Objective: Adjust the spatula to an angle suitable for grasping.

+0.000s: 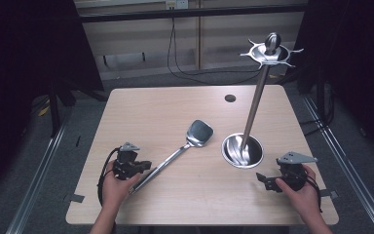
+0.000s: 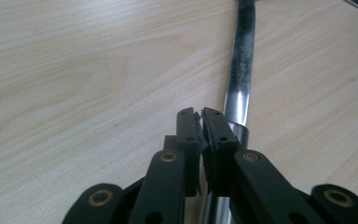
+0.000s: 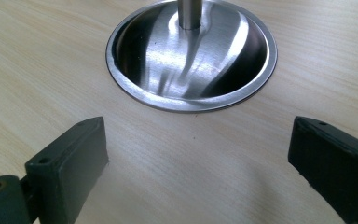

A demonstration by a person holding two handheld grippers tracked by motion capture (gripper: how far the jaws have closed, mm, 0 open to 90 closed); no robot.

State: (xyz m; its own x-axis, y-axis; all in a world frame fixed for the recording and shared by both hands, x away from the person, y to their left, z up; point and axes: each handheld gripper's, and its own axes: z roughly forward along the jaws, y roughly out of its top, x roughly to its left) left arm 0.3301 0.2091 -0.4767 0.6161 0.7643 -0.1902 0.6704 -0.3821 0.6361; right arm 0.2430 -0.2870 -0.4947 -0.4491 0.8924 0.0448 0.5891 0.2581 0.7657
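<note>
The left gripper (image 1: 143, 166) is lying at the table's (image 1: 141, 105) seven o'clock, jaws pinched together over the handle of the metal spatula (image 1: 177, 153), though whether they grip it is unclear; the right gripper (image 3: 198, 158), at five o'clock, is gaping wide and empty, just below the steel utensil stand (image 1: 243, 150).

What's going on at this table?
A person sits at a wooden table with a gripper in each hand. The left gripper looks shut on the handle end of a metal spatula lying flat. The right gripper is open and holds nothing, facing the round base of a utensil stand with hooks on top.
</note>
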